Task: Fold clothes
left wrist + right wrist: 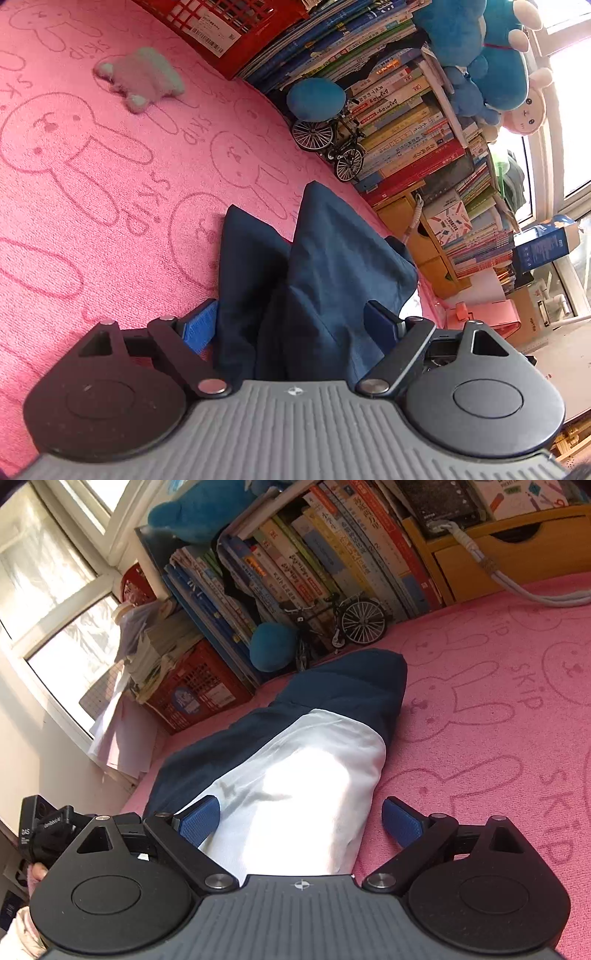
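Navy and white, the garment (295, 760) lies on a pink blanket (498, 720) printed with rabbits and the word SKIP, near a row of books (325, 561) and a small model bicycle (343, 627). In the right view its white panel, sunlit and faintly marked with grey, spreads between the fingers, with navy cloth folded round its far end and down its left side. The right gripper (301, 823) stands open, its blue pads wide apart; the left pad touches the white cloth and the right pad sits clear over the blanket. In the left view only the navy side shows, rising in two creased peaks (314, 258). The left gripper (291, 325) is open too, the cloth bunched between its spread fingers
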{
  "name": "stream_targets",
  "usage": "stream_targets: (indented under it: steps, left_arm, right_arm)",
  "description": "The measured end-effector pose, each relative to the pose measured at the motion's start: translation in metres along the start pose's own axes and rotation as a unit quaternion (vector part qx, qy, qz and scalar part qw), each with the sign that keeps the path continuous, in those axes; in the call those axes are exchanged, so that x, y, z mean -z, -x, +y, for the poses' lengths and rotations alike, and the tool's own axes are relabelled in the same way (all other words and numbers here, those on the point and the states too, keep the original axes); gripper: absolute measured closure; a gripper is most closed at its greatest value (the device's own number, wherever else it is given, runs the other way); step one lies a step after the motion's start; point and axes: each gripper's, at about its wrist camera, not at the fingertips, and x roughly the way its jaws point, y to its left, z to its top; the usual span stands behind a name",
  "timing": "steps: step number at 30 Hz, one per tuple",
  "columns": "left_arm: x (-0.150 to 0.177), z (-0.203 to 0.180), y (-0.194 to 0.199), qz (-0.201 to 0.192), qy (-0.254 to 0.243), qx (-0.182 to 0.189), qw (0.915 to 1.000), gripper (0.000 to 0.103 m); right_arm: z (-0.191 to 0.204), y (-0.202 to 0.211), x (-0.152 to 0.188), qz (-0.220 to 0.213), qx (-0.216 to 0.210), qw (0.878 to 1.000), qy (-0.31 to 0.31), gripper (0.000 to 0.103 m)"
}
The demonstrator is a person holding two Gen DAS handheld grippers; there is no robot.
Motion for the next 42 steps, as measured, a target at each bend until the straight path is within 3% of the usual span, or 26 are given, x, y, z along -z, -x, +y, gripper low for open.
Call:
stream_targets:
  steps: [7,9,10,13,15,19,22,25,27,29,30,33,39,42]
  left_arm:
    - [0.008,-0.013,-0.003,0.001,-0.056,-0.003,0.9984,0.021]
    - [0.011,-0.017,-0.005,-0.003,-0.060,-0.015,0.9981,0.032]
    - [0.013,-0.017,-0.006,-0.003,-0.061,-0.019,0.9980,0.046]
    - [0.016,-0.013,-0.005,-0.005,-0.049,-0.011,0.9987,0.066]
    - [0.016,-0.004,-0.001,-0.010,-0.024,0.005,0.9997,0.073]
    - [0.016,0.006,0.010,-0.027,-0.014,0.016,0.9994,0.085]
    - [0.018,0.008,0.014,-0.037,-0.016,0.017,0.9991,0.089]
    - [0.020,0.012,0.015,-0.043,-0.008,0.025,0.9987,0.089]
    - [0.022,0.017,0.014,-0.046,0.007,0.035,0.9983,0.090]
    - [0.023,0.017,0.013,-0.047,0.015,0.044,0.9978,0.092]
    - [0.023,0.016,0.013,-0.047,0.016,0.048,0.9976,0.093]
    - [0.021,0.001,0.010,-0.038,-0.004,0.060,0.9974,0.093]
    - [0.015,-0.038,-0.039,-0.008,-0.020,0.116,0.9930,0.094]
    - [0.014,-0.059,-0.072,0.005,-0.043,0.100,0.9940,0.093]
  right_arm:
    - [0.015,-0.005,0.002,0.001,0.016,1.000,0.025,0.006]
    - [0.017,-0.006,0.002,0.001,0.018,1.000,0.025,0.006]
    - [0.018,-0.006,0.003,0.001,0.019,0.999,0.026,0.006]
    - [0.021,-0.007,0.003,0.002,0.021,0.999,0.027,0.005]
    - [0.013,-0.007,0.001,0.008,-0.003,1.000,0.013,0.003]
    - [-0.028,-0.009,-0.006,0.021,-0.092,0.993,-0.065,0.003]
    - [-0.048,-0.009,-0.014,0.019,-0.121,0.988,-0.097,0.003]
    - [-0.042,-0.018,-0.019,0.028,-0.104,0.992,-0.066,0.004]
    - [-0.035,-0.026,-0.019,0.030,-0.115,0.991,-0.060,0.011]
    - [-0.037,-0.027,-0.016,0.023,-0.110,0.990,-0.085,0.035]
    - [-0.041,-0.026,-0.015,0.019,-0.102,0.989,-0.106,0.051]
    - [-0.056,-0.014,-0.016,0.001,-0.132,0.977,-0.166,0.063]
    - [-0.079,0.034,-0.053,-0.032,-0.045,0.990,-0.127,0.064]
    - [-0.090,0.059,-0.072,-0.048,0.002,0.993,-0.104,0.060]
